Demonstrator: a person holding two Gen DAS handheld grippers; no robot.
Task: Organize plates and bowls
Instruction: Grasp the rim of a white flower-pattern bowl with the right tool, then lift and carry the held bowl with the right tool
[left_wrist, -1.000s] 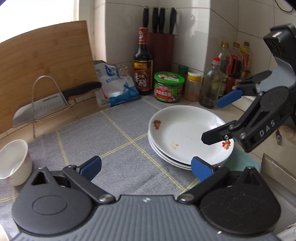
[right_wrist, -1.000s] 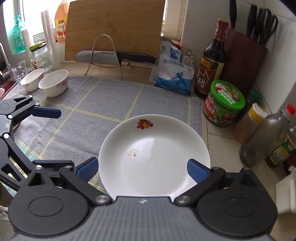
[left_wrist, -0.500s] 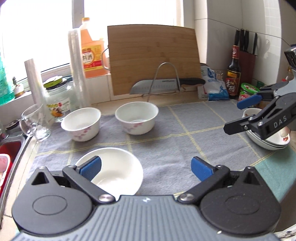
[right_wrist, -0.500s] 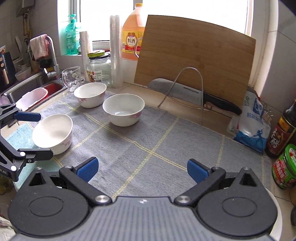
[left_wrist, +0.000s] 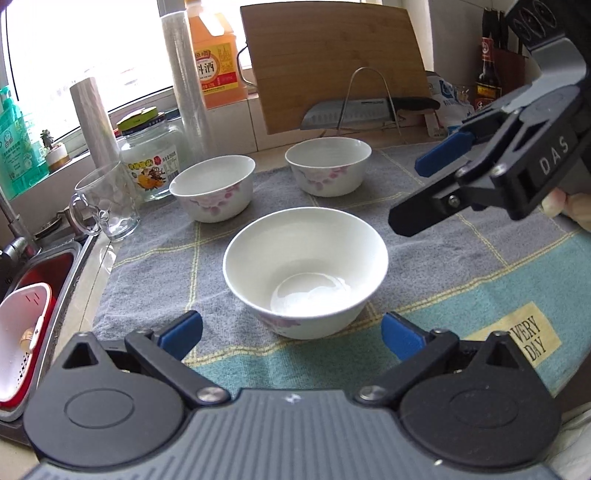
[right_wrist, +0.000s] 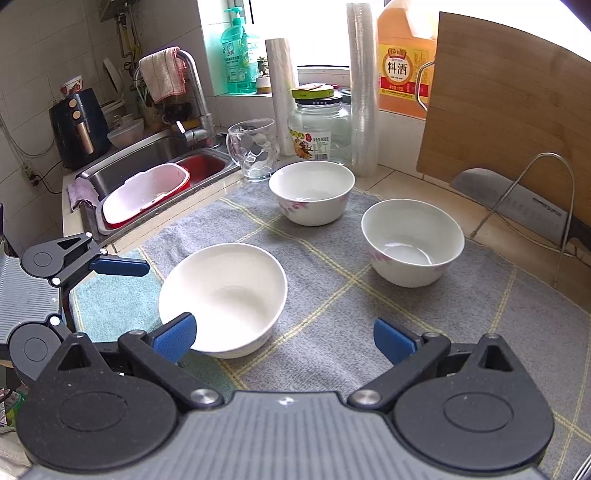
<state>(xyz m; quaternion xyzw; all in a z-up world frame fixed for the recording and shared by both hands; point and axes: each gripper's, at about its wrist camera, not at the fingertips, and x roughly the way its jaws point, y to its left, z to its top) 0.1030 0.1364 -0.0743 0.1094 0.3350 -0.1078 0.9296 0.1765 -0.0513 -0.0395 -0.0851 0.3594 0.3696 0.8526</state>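
Observation:
Three white bowls with pink flower prints stand on a grey checked mat (left_wrist: 461, 236). The nearest bowl (left_wrist: 306, 271) sits just ahead of my open, empty left gripper (left_wrist: 291, 332); it also shows in the right wrist view (right_wrist: 223, 297). My right gripper (right_wrist: 284, 338) is open and empty, its left finger by that bowl's rim. It hovers at the right in the left wrist view (left_wrist: 417, 192). Two more bowls stand further back (left_wrist: 212, 187) (left_wrist: 328, 165). The plate stack is out of view.
A glass mug (left_wrist: 105, 203), a jar (left_wrist: 149, 155), an orange jug (right_wrist: 404, 62) and a cutting board (left_wrist: 332, 62) with a cleaver rack (left_wrist: 351, 110) line the back. A sink with a red and white basket (right_wrist: 146, 197) lies left.
Both grippers have swung left from the plate stack to the bowls. The nearest bowl now lies straight ahead of the left gripper, and the right gripper has come close beside it.

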